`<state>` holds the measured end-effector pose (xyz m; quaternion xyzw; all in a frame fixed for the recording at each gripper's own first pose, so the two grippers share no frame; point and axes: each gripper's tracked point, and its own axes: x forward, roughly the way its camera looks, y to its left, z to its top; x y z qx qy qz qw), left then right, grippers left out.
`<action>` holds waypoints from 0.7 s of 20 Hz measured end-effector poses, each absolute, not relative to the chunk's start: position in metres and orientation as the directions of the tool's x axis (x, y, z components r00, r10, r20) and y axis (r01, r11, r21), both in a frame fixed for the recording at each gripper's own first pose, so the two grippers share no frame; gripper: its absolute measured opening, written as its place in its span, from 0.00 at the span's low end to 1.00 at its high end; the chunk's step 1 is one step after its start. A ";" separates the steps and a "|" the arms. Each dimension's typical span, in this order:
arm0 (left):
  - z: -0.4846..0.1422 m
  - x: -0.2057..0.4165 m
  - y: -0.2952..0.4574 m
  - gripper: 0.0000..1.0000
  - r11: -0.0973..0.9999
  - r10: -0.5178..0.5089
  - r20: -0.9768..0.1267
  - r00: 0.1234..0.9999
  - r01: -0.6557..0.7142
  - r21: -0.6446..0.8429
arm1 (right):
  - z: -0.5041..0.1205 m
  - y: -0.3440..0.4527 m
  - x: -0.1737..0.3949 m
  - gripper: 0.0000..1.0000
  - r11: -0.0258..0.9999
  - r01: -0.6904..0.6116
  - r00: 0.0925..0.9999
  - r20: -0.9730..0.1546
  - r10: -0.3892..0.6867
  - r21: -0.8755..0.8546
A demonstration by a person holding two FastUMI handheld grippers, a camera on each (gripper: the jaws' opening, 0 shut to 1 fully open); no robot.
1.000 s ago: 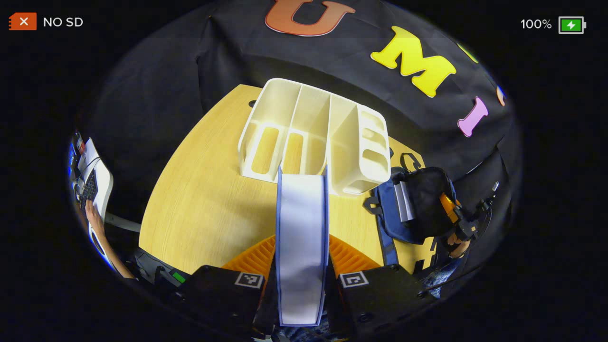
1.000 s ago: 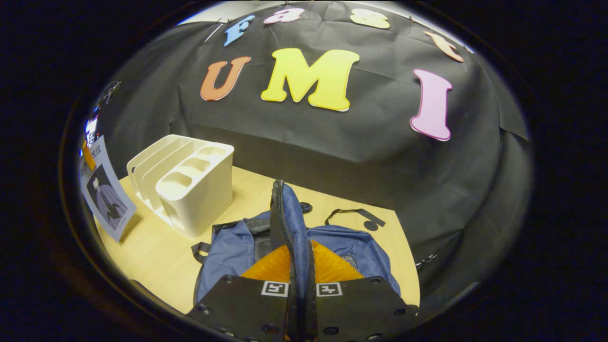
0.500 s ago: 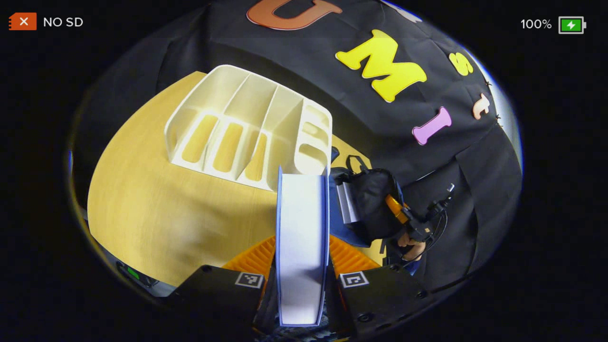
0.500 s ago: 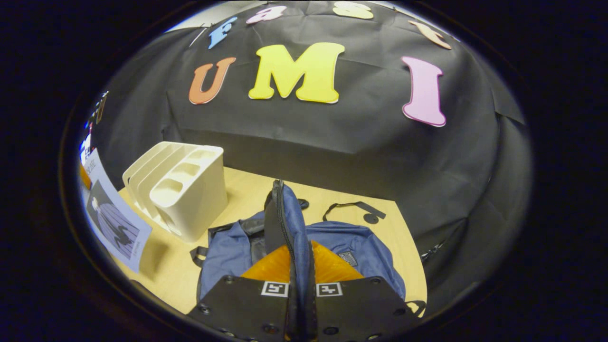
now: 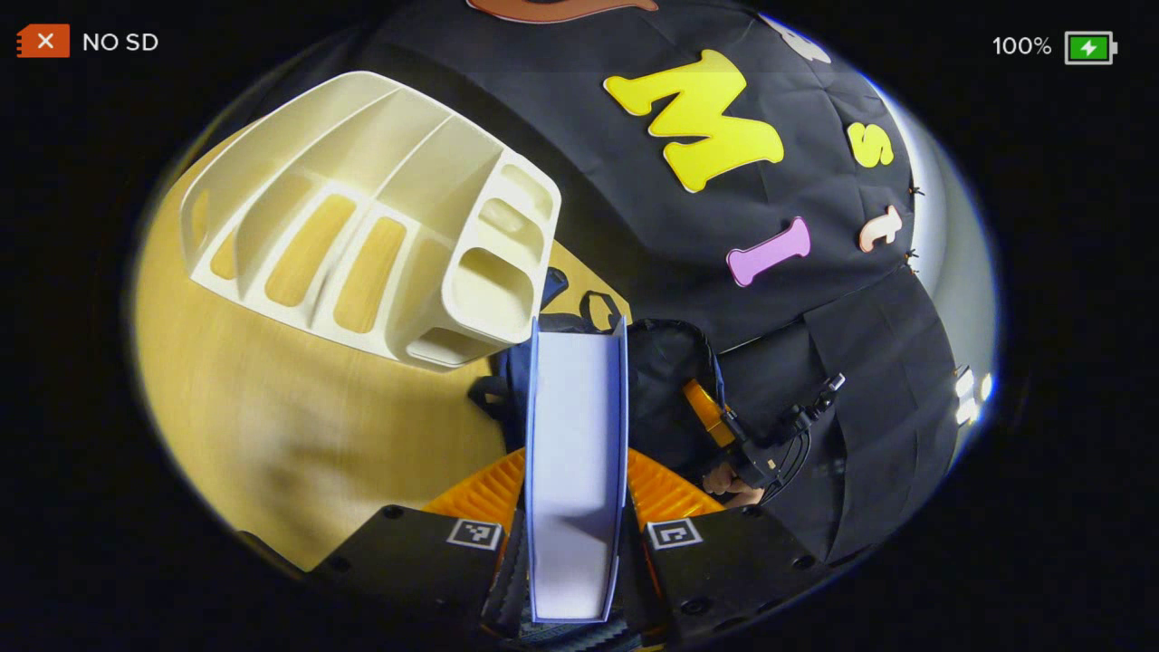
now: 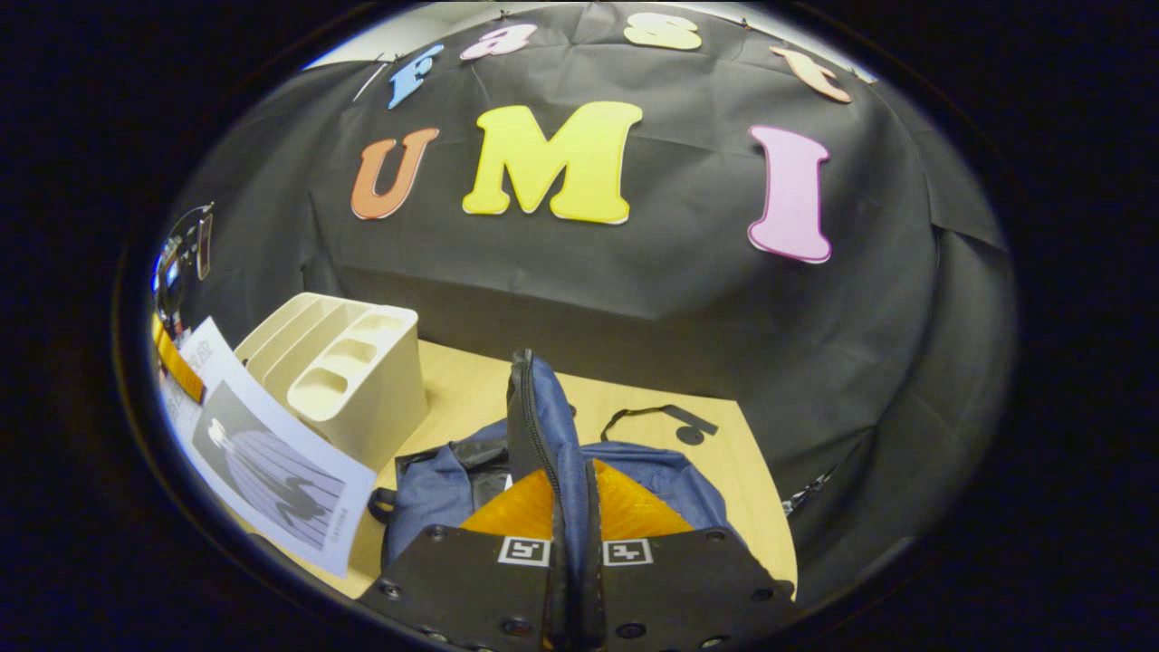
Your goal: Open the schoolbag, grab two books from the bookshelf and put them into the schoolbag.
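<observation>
My left gripper is shut on a thick book with white page edges and a blue cover, held upright on edge. Just beyond the book's far end lies the dark blue schoolbag, its mouth held up by my right gripper and a hand. In the right gripper view, my right gripper is shut on the schoolbag's zippered flap, lifting it above the blue schoolbag. The book's illustrated cover hangs at the left, close to the bag.
A white slotted bookshelf with bare slots stands on the wooden table, left of the bag; it also shows as the bookshelf in the right gripper view. A black strap lies behind the bag. The black cloth wall rises behind the table.
My left gripper has carried the book rightward from in front of the bookshelf to the schoolbag. The right gripper has kept the flap raised, almost still.
</observation>
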<state>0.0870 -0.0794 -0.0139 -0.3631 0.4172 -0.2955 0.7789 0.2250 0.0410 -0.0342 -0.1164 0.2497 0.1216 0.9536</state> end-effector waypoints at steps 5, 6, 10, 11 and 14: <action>-0.004 0.109 -0.141 0.44 0.507 -0.799 -0.379 0.468 0.182 -0.843 | -0.018 0.041 0.229 0.06 0.947 -0.270 0.863 -0.479 0.159 -0.172; -0.009 0.114 -0.150 0.44 0.520 -0.790 -0.391 0.472 0.177 -0.836 | -0.017 0.040 0.229 0.06 0.947 -0.265 0.868 -0.473 0.152 -0.181; -0.023 0.143 -0.181 0.44 0.519 -0.768 -0.397 0.503 0.125 -0.846 | -0.009 0.042 0.228 0.06 0.954 -0.257 0.877 -0.453 0.162 -0.155; -0.026 0.148 -0.188 0.44 0.520 -0.762 -0.401 0.508 0.112 -0.847 | -0.007 0.041 0.229 0.06 0.955 -0.255 0.879 -0.449 0.162 -0.155; -0.036 0.167 -0.211 0.44 0.542 -0.737 -0.424 0.526 0.084 -0.836 | -0.002 0.042 0.230 0.06 0.957 -0.254 0.880 -0.444 0.169 -0.138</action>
